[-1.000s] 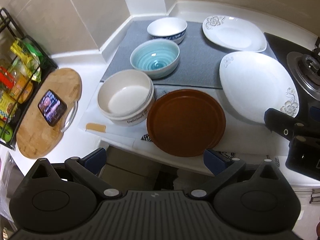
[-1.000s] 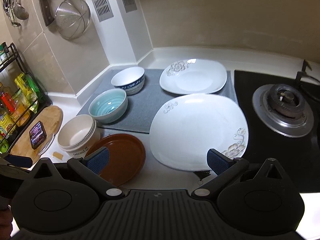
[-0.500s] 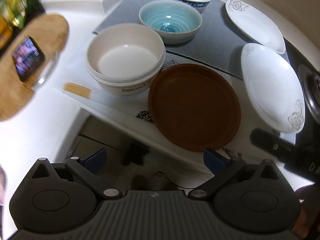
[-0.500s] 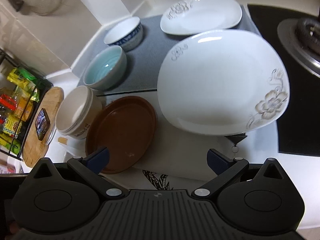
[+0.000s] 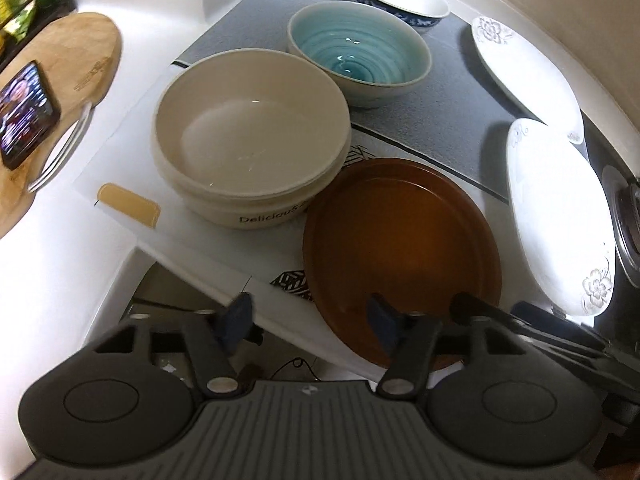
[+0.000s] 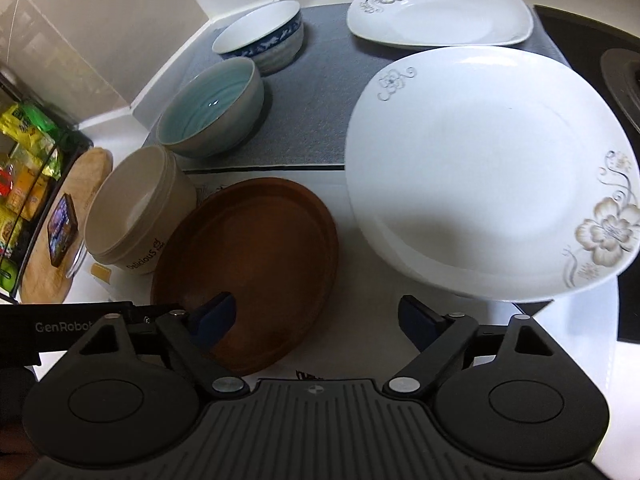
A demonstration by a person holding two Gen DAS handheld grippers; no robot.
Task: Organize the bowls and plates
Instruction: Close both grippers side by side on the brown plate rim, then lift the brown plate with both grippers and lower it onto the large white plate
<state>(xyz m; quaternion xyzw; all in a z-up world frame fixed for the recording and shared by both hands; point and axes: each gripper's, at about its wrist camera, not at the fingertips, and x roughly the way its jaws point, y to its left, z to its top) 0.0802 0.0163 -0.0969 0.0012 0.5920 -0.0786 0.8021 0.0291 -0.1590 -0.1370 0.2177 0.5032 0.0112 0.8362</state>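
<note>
Left wrist view shows both grippers' jaws wide open and empty, the brown plate point(image 5: 400, 248), bowls and white plates unstacked on the worktop point(image 5: 60, 280).

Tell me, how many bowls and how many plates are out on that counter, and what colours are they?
Bowls: 3, the cream bowl, teal bowl and blue-patterned bowl.
Plates: 3, the brown plate, near white floral plate and far white floral plate.
Total: 6 dishes.
</note>
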